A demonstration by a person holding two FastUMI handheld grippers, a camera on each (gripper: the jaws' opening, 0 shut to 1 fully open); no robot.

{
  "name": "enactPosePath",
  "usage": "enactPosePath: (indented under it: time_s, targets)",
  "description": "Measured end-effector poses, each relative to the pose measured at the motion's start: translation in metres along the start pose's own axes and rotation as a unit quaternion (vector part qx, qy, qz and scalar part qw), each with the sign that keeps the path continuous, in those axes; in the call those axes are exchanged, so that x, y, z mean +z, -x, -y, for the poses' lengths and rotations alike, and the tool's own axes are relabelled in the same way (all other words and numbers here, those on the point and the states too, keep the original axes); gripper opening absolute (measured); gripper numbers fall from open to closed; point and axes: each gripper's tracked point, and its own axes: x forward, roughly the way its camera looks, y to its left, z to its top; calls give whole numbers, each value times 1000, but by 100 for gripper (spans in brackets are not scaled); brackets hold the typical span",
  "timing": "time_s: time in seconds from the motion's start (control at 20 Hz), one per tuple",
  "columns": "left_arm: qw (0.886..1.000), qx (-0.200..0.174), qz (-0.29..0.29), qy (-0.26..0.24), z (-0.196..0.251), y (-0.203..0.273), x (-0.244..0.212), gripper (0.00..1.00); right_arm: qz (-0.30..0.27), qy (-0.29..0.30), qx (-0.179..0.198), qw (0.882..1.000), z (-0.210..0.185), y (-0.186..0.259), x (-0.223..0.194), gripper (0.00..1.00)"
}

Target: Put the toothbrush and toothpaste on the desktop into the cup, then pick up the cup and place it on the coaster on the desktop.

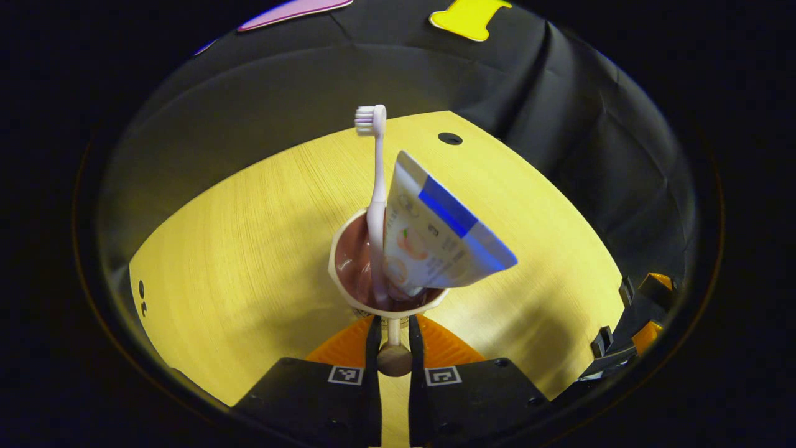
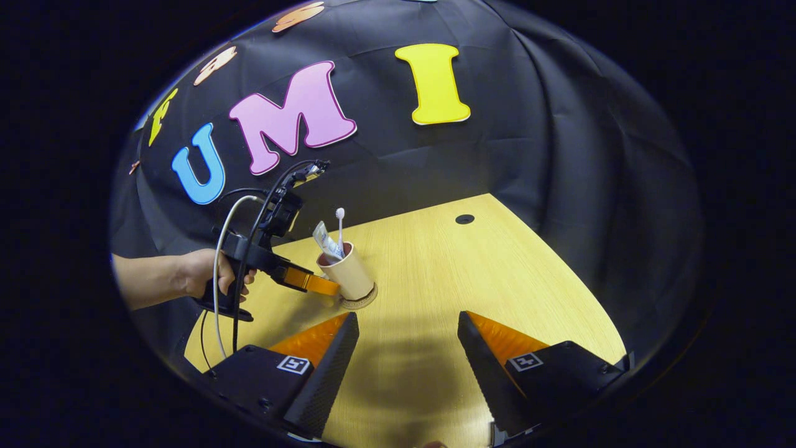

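Observation:
A beige cup (image 1: 354, 261) with a brown inside holds a white toothbrush (image 1: 377, 186), head up, and a white-and-blue toothpaste tube (image 1: 435, 236) leaning right. My left gripper (image 1: 393, 326) is shut on the cup's thin handle (image 1: 393, 336) at the near rim. In the right gripper view the cup (image 2: 351, 277) leans slightly and rests on or just over a round coaster (image 2: 360, 303), with the left gripper (image 2: 320, 285) held by a hand (image 2: 205, 274) at its left side. My right gripper (image 2: 407, 318) is open over bare tabletop, well short of the cup.
The light wooden table (image 1: 249, 249) has a dark round hole (image 1: 449, 138) near its far edge. Black cloth walls close in behind and to the right. Part of the right gripper (image 1: 637, 317) shows at the table's right edge. A cable (image 2: 219, 261) hangs from the left gripper.

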Motion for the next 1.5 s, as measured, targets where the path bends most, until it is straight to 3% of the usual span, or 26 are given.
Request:
enactPosePath:
  time_s: [0.5, 0.6, 0.65, 0.7, 0.85, 1.05, 1.2, 1.35, 1.5]
  targets:
    - [1000, 20, -11, 1, -3, -2, -5, 25, -5, -7, -7, 1000, 10, 1, -6, 99]
    - [1000, 20, -4, 7, -2, 2, -3, 32, -5, -5, -5, 1000, 8, 1, -6, 99]
    - [1000, 19, 2, 5, -2, 7, -1, 29, -4, -4, -4, 1000, 7, 1, -6, 99]
    - [1000, 16, 8, 0, -1, 10, 1, 36, -4, -4, -3, 1000, 6, 1, -6, 99]
    - [999, 23, 34, -3, -4, 29, 8, 100, -6, 0, -2, 1000, 1, 2, -8, 99]
    - [994, 42, 96, 22, -12, 79, 11, 97, 0, 14, 3, 1000, -11, 8, -3, 99]
    - [984, 54, 163, 53, -19, 135, 5, 97, 5, 29, 7, 1000, -28, 20, 8, 99]
    - [966, 99, 225, 84, -37, 192, -20, 97, 20, 44, 8, 999, -45, 33, 18, 98]
    - [941, 149, 289, 99, -51, 248, -56, 98, 32, 57, 9, 998, -66, 51, 23, 99]
